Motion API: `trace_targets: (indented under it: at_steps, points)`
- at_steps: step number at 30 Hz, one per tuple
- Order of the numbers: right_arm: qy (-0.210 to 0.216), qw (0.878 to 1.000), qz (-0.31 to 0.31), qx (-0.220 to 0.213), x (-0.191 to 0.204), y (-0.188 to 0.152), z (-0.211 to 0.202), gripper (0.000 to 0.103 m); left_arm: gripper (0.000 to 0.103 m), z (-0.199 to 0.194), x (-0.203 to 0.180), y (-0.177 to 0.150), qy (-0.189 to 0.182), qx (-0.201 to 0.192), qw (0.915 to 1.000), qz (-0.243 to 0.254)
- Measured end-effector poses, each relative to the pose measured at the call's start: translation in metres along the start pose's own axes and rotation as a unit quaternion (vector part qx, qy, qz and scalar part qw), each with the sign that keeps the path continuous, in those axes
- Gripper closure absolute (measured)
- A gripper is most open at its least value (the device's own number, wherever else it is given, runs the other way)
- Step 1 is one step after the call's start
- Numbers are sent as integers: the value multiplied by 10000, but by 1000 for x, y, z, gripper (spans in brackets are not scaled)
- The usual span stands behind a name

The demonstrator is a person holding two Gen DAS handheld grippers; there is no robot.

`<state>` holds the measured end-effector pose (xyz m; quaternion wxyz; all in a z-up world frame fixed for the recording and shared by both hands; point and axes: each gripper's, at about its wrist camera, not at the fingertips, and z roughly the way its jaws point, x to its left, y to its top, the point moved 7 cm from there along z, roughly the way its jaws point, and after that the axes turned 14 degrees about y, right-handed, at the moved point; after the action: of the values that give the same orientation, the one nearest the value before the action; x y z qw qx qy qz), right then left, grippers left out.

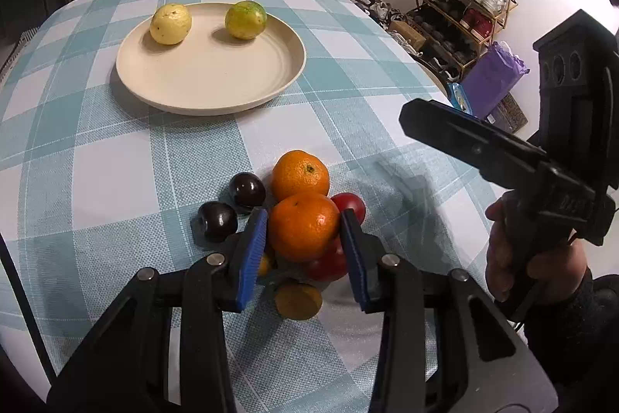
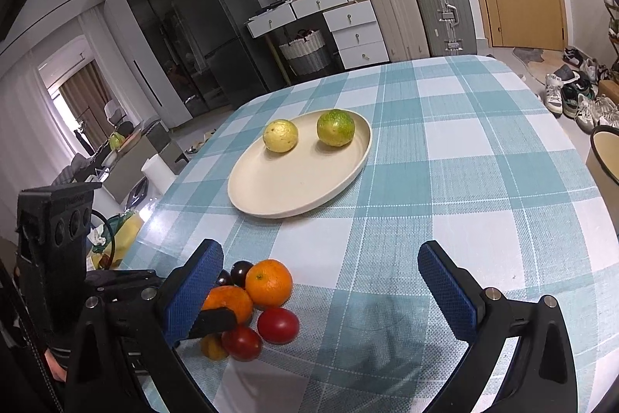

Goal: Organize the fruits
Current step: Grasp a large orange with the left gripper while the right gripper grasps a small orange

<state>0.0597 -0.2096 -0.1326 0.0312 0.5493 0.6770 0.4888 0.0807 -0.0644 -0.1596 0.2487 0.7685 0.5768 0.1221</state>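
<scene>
The near orange (image 1: pixel 303 225) sits squarely between the left gripper (image 1: pixel 303 250)'s blue pads (image 1: pixel 253 250), which press on both its sides: the jaws are clamped on it. It tops a small heap on the checked tablecloth (image 1: pixel 116 161), with a second orange (image 1: pixel 300 175) just behind, two dark plums (image 1: pixel 232 204) to its left, tomatoes (image 1: pixel 350 206) to its right and a small yellow fruit (image 1: pixel 298 299) beneath. Farther back, the plate (image 1: pixel 211 88) holds a yellow fruit (image 1: pixel 171 24) and a green one (image 1: pixel 246 19). The right gripper (image 2: pixel 321 291) hangs beside the heap, fingers spread wide, empty.
</scene>
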Motion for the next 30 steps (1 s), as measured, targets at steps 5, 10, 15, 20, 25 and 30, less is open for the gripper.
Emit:
trace_targets:
  at_steps: [5,10,15,20,25,30]
  points:
    - [50,9999,98,43,-4,-3,2,0,68,-2,2,1,-37,-43,9999,-85]
    - [108,9998,177,82,-6,-5,4,0,68,-9,6,6,-139,-131,9997,-180]
    - [211,9993,256,161,-6,-7,7,0,68,-16,18,10,-166,-201,9990,-353]
    - [212,9991,210,305,-2,-12,14,0,68,-27,36,15,-124,-366,9976,-576]
    - [192,9983,50,549,5,-18,28,0,68,-36,54,19,-90,-491,9960,-742]
    - [215,9972,-70,712,14,-23,39,0,68,-44,68,20,-74,-571,9945,-869]
